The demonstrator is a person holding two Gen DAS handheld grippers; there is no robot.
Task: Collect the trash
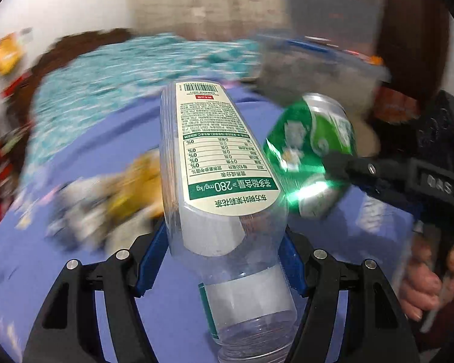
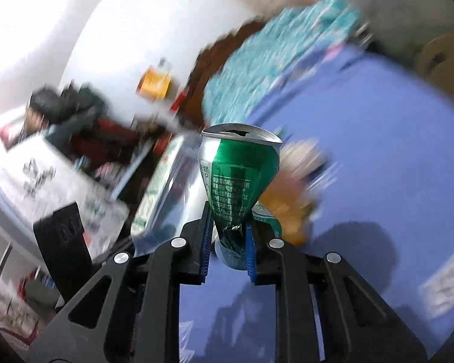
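My left gripper (image 1: 224, 260) is shut on a clear plastic bottle (image 1: 218, 163) with a white and green label, held above a purple table (image 1: 75, 272). My right gripper (image 2: 228, 242) is shut on a crushed green can (image 2: 237, 166), pinched at its dented waist. In the left wrist view the can (image 1: 311, 151) and the right gripper (image 1: 342, 166) sit to the right of the bottle, close beside it. The bottle shows blurred at the left of the right wrist view (image 2: 163, 190).
Blurred yellow and white wrappers (image 1: 118, 199) lie on the purple table behind the bottle. A teal patterned cloth (image 1: 130, 69) covers the far part. A grey bin with a liner (image 1: 327, 60) stands at the back right. Boxes and clutter (image 2: 45, 175) are to the left.
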